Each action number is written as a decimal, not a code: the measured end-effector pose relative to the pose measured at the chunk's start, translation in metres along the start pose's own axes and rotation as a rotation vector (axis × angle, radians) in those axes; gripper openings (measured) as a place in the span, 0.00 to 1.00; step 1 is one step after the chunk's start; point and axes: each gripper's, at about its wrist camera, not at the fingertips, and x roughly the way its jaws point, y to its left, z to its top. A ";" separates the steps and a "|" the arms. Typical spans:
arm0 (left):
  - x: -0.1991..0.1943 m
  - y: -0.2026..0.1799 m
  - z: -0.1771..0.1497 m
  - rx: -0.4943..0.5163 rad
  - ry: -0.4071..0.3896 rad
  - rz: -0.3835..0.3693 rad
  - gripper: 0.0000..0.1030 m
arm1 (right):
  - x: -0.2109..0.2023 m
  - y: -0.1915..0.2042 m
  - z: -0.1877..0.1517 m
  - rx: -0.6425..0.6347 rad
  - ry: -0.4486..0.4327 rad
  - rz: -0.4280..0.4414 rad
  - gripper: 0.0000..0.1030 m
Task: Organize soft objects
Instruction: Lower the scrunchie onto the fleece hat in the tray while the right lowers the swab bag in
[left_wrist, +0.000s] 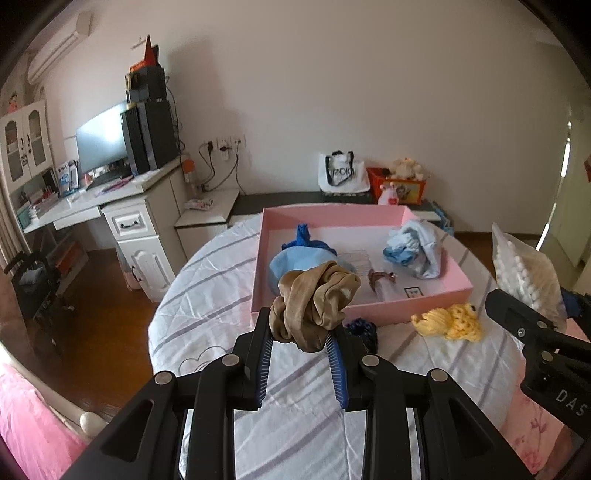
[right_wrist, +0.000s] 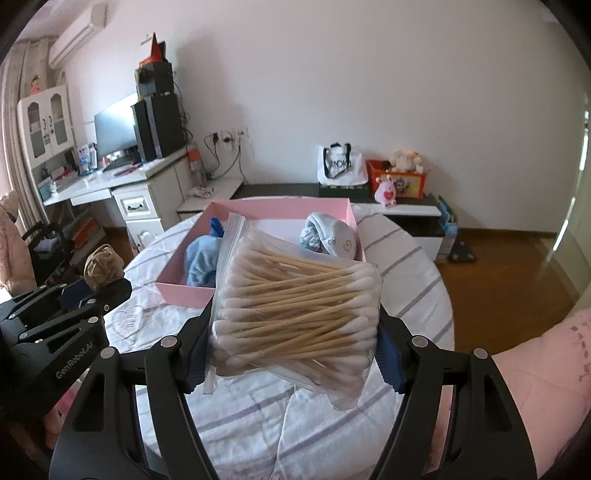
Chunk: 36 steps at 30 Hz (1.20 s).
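My left gripper (left_wrist: 301, 328) is shut on a tan satin scrunchie (left_wrist: 314, 302), held just above the near wall of a pink box (left_wrist: 369, 308). Inside the box lie a blue shower cap (left_wrist: 291, 262), a light blue cloth (left_wrist: 417, 251) and a brown hair clip (left_wrist: 380, 277). A yellow knitted piece (left_wrist: 448, 321) and a dark blue item (left_wrist: 360, 328) rest on the tablecloth in front of the box. My right gripper (right_wrist: 295, 317) is shut on a clear bag of cotton swabs (right_wrist: 295, 306), held near the box's (right_wrist: 184, 291) front edge. The scrunchie (right_wrist: 103, 266) shows at the left.
The round table (left_wrist: 221, 295) wears a white striped cloth. A desk with a monitor (left_wrist: 103, 140) stands to the left. A low cabinet behind the table carries a white bag (left_wrist: 341, 173) and a red toy basket (left_wrist: 400, 186). Wooden floor surrounds the table, and pink bedding (left_wrist: 29, 424) lies at the lower left.
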 end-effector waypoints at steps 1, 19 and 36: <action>0.007 0.002 0.005 -0.001 0.006 0.001 0.25 | 0.007 0.001 0.002 -0.002 0.007 -0.002 0.67; 0.218 -0.005 0.108 0.008 0.216 -0.079 0.25 | 0.135 -0.003 0.029 -0.002 0.160 -0.004 0.67; 0.332 -0.001 0.162 0.015 0.273 -0.096 0.28 | 0.182 -0.013 0.029 0.051 0.214 0.064 0.68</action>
